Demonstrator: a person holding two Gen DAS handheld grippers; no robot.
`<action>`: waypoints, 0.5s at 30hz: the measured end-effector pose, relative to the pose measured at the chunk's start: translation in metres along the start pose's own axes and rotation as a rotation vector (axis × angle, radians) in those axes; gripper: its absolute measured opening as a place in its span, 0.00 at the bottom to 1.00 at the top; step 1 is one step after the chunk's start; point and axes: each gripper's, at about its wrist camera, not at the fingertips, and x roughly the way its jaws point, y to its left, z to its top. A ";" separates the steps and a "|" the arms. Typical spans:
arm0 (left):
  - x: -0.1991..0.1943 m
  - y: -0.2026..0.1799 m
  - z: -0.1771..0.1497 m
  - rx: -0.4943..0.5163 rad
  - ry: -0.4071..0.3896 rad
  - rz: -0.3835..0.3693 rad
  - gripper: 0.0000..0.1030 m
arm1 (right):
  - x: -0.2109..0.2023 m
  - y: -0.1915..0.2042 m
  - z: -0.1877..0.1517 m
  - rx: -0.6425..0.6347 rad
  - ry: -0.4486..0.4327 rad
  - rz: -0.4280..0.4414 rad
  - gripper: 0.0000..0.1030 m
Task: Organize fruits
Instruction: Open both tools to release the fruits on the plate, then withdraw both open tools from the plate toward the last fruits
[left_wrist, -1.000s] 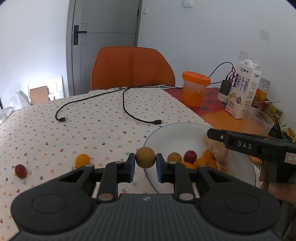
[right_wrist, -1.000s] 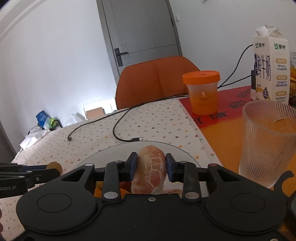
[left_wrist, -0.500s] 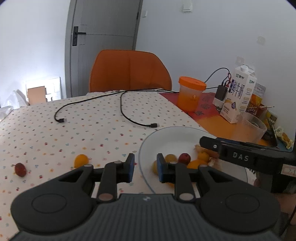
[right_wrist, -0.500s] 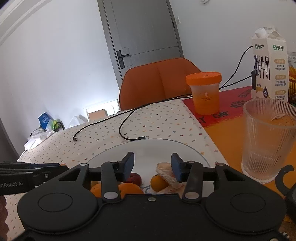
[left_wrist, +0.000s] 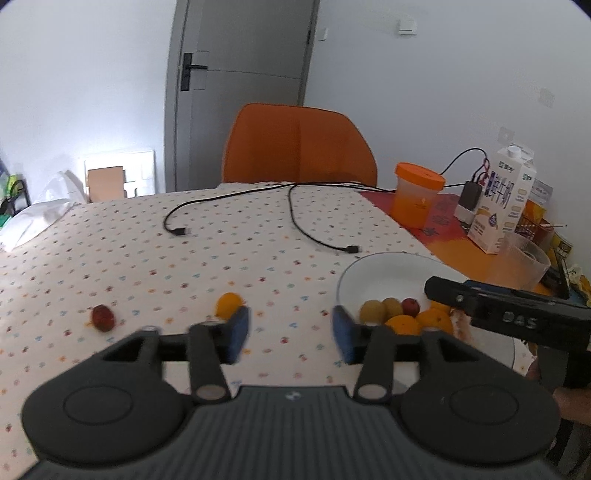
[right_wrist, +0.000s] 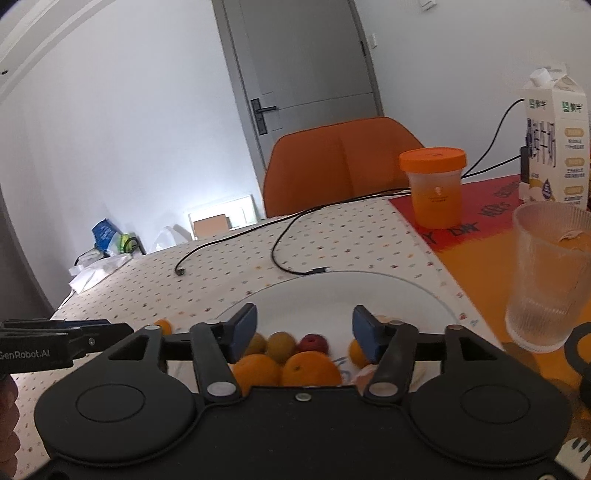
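White and shallow, the plate (left_wrist: 388, 266) sits on the dotted tablecloth (left_wrist: 184, 258) at about four o'clock in the left wrist view, and the gathered fruit lies along its near edge: two yellow-green fruits (left_wrist: 370, 311) side by side, a small red fruit (left_wrist: 410, 306) just beside them, and a cluster of oranges (left_wrist: 436, 318) touching one another in front. In the right wrist view the same pile (right_wrist: 293, 365) shows at six o'clock, right beneath that tool's fingers, with a peeled pale piece (right_wrist: 364, 374) partly hidden at its right.

Two fruits lie off the plate on the cloth: a small orange one (left_wrist: 229, 303) at about seven o'clock in the left view, just beyond the left gripper's left finger, and a dark red one (left_wrist: 102, 317) well apart from it at nine o'clock.

Both tools hold nothing. The left gripper (left_wrist: 290, 334) hangs over bare cloth between the loose orange fruit and the plate rim, jaws spread wide. The right gripper (right_wrist: 304, 332) hovers above the plate, jaws likewise wide apart.

Farther out, two black cables (left_wrist: 295, 218) trail across the cloth at twelve o'clock. An orange-lidded cup (right_wrist: 434, 184) stands on the red-orange mat (right_wrist: 480, 221) at two o'clock, a milk carton (right_wrist: 556, 136) to its right, and a ribbed glass (right_wrist: 543, 273) near the plate at three o'clock. An orange chair (left_wrist: 299, 144) stands behind the table.
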 end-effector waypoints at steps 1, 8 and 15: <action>-0.002 0.002 -0.001 -0.005 0.001 0.009 0.63 | -0.001 0.002 -0.001 0.004 0.000 0.009 0.69; -0.016 0.023 -0.007 -0.034 -0.002 0.065 0.78 | -0.007 0.025 -0.004 -0.017 0.000 0.045 0.92; -0.026 0.039 -0.013 -0.063 -0.007 0.090 0.78 | -0.007 0.045 -0.009 -0.051 0.017 0.066 1.00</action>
